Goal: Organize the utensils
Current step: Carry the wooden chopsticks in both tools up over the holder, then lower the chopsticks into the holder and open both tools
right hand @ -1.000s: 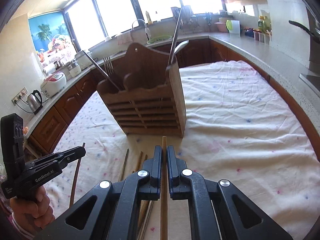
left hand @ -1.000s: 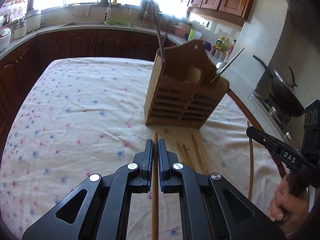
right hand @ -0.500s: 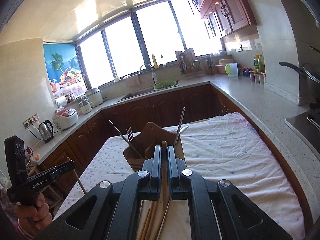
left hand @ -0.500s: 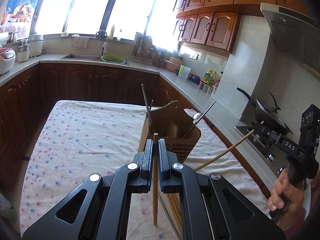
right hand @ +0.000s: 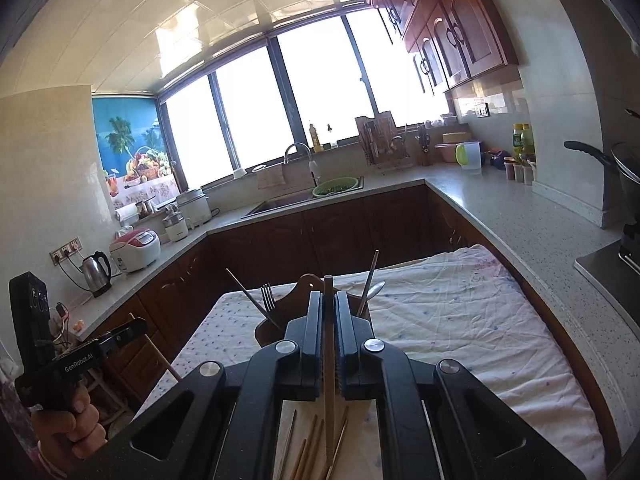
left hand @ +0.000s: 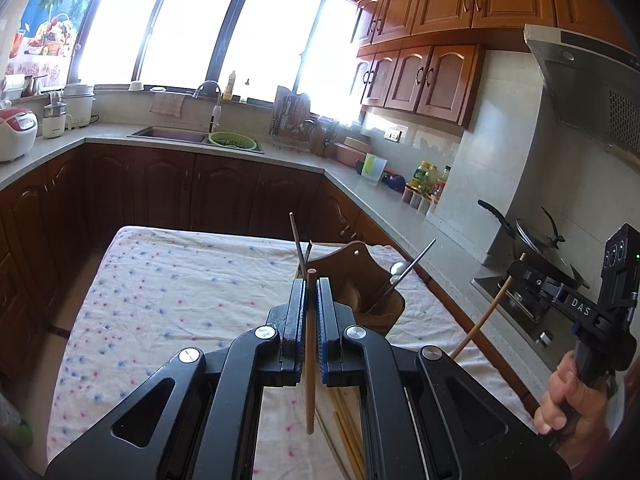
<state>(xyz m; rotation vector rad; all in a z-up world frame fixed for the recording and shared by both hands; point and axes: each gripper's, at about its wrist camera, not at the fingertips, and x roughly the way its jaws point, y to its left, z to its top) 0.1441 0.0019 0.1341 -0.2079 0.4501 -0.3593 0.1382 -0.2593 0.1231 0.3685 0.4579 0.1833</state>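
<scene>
1. Black plastic makes up the left tool (left hand: 309,308), whose jaws are clenched on a light wooden chopstick (left hand: 310,360); the stick stands nearly upright between the blue-edged pads, its top just above the fingertips and its lower end hanging free above the surface.
2. The right tool (right hand: 329,316) is built the same way and is likewise clamped on a second pale wooden chopstick (right hand: 329,360), which runs straight up through the gap between its pads.
3. In the left wrist view the right tool (left hand: 520,270) shows at the far right, gripped by a hand (left hand: 568,396), with its chopstick (left hand: 484,316) slanting down and to the left.
4. In the right wrist view the left tool (right hand: 132,328) shows at the far left, held by the other hand (right hand: 68,428).
5. Below both tools, several loose wooden chopsticks (right hand: 308,452) lie close together on the white cloth with small red and blue dots (left hand: 168,300) that covers the surface.
6. Just beyond the fingertips stands a brown wooden utensil holder with an arched back (left hand: 362,280). A metal fork (right hand: 267,298), a metal spoon (right hand: 376,288) and thin dark sticks (left hand: 298,240) lean out of it.
7. Farther out, a speckled grey kitchen counter (right hand: 480,196) wraps around the room, with a sink (left hand: 172,136) under bright windows.
</scene>
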